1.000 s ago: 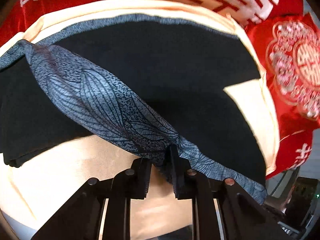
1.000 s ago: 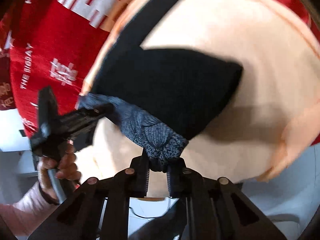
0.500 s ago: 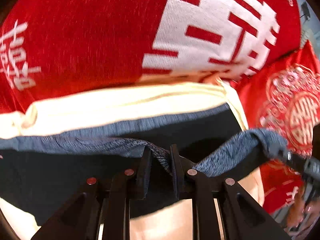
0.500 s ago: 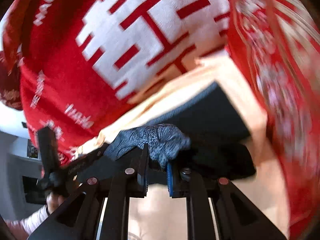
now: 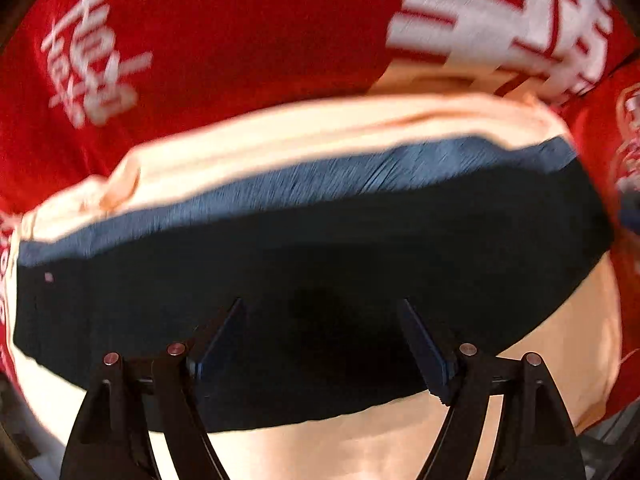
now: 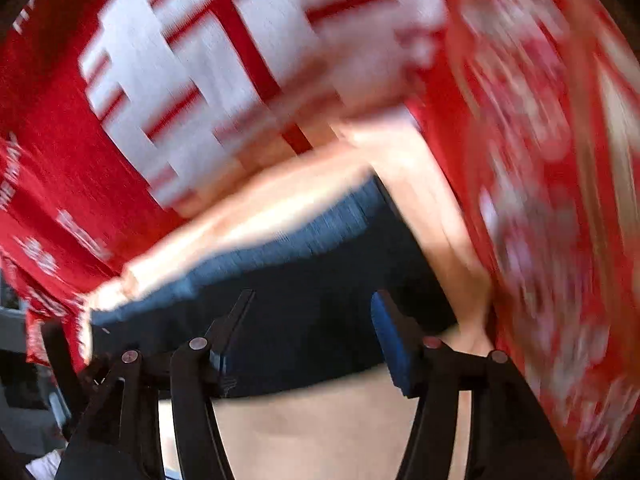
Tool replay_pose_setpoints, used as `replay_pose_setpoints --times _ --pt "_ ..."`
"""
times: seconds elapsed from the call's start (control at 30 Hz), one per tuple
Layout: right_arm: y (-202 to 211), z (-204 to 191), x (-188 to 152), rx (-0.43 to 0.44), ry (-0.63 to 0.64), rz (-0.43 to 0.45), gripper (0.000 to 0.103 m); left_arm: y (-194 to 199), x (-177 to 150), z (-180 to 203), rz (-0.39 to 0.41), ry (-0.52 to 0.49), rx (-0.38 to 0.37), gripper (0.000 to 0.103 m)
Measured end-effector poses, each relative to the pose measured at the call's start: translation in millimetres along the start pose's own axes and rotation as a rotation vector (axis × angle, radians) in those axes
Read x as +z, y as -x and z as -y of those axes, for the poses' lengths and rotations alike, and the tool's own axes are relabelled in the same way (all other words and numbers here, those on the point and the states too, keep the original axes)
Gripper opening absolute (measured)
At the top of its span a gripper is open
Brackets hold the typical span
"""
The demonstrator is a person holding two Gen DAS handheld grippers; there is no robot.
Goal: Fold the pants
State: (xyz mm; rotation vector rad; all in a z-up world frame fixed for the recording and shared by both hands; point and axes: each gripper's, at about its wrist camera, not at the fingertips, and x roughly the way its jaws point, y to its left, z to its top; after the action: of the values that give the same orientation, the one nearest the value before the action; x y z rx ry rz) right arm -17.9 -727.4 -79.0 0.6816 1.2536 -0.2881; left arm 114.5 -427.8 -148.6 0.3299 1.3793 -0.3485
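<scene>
The dark pants (image 5: 320, 264) lie folded flat across a cream cloth (image 5: 280, 148), with a blue-grey band along their far edge. My left gripper (image 5: 320, 320) is open and empty, its fingers spread just above the near part of the pants. In the right wrist view the pants (image 6: 312, 304) lie the same way, blurred by motion. My right gripper (image 6: 312, 312) is also open and empty over their near edge.
A red cloth with white lettering (image 5: 200, 40) lies behind the cream cloth, and also shows in the right wrist view (image 6: 220, 60). More red patterned fabric (image 6: 540, 160) lies to the right. The cream surface (image 6: 320, 432) continues below the pants.
Both grippers carried the patterned end of the pants forward over the rest, then opened and let go. The pants now lie folded flat.
</scene>
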Motion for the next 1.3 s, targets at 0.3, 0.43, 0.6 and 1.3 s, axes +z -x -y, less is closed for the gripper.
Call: replay_pose_setpoints --times 0.3,0.43,0.6,1.3 --pt "-35 41 -7 -0.059 -0.168 0.037 0.016 -25 -9 -13 -0.042 0.05 0.047 0.08" --pt "-24 30 -10 -0.153 -0.059 0.073 0.017 -22 3 -16 -0.03 0.039 0.082 0.08" --pt "-3 36 -20 -0.199 -0.079 0.064 0.041 -13 21 -22 -0.027 0.063 0.075 0.08" --pt "-51 1 74 -0.269 0.159 0.063 0.042 -65 82 0 0.06 0.1 0.088 0.094"
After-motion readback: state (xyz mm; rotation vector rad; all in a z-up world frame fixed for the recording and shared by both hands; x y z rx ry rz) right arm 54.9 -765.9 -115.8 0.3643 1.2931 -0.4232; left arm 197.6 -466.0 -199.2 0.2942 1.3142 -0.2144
